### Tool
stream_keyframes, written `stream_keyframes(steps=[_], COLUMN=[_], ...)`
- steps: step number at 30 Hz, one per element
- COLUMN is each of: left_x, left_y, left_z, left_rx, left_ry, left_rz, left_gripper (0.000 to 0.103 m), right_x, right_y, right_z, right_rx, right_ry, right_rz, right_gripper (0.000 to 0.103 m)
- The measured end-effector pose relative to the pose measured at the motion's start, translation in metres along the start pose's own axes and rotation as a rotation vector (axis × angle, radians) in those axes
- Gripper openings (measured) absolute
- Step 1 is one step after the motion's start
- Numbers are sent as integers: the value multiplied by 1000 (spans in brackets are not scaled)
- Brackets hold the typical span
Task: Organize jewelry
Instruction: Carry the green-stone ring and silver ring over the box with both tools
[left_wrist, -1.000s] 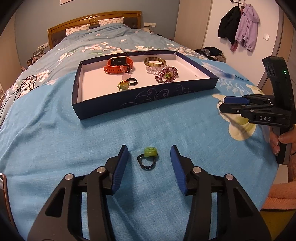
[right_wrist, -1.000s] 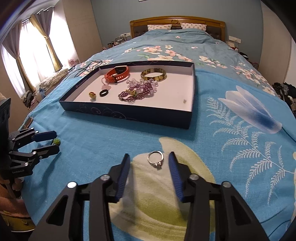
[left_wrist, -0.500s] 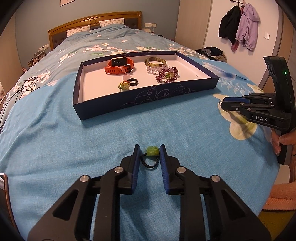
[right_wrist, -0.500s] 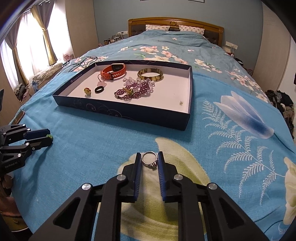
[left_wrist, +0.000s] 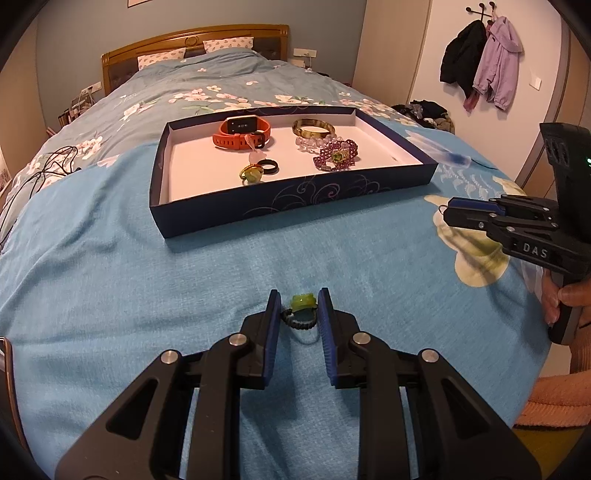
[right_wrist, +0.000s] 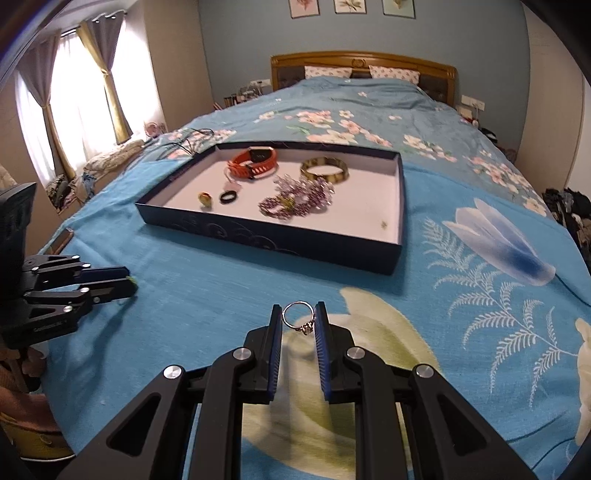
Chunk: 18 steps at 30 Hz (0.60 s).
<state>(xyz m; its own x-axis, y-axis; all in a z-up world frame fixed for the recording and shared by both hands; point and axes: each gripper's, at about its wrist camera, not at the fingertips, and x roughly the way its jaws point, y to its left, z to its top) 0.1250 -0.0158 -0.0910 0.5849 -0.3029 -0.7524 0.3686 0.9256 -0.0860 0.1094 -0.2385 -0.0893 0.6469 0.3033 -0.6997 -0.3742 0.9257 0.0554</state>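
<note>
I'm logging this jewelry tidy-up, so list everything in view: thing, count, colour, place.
Tray: one, dark blue with white floor, on the bed.
Watch: one, orange with black face, tray's far left.
Bangle: one, olive-brown, tray's far middle.
Bead bracelets: a heap, purple and clear, tray middle; count unclear.
Black ring: one, in the tray.
Yellow-green ring: one, beside the black ring.
Green-stone ring: one, black band, in the left gripper.
Silver ring: one, in the right gripper.
Bedspread: one, blue, floral.
Coats: two, black and lilac, on wall hooks.
Left gripper: black, blue pads, shut on the green-stone ring.
Right gripper: same, shut on the silver ring.
</note>
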Motion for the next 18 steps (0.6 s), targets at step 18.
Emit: stream_keyframes(steps=[18], left_x=[-13], left_y=[-5], left_z=[6], left_rx=[1], left_ry=[-49], left_rz=[-10], left_gripper=[20], right_x=[-7], right_y=[10], right_z=[8], right_rx=[22], right_ry=[-64], right_rz=[85], right_gripper=[16])
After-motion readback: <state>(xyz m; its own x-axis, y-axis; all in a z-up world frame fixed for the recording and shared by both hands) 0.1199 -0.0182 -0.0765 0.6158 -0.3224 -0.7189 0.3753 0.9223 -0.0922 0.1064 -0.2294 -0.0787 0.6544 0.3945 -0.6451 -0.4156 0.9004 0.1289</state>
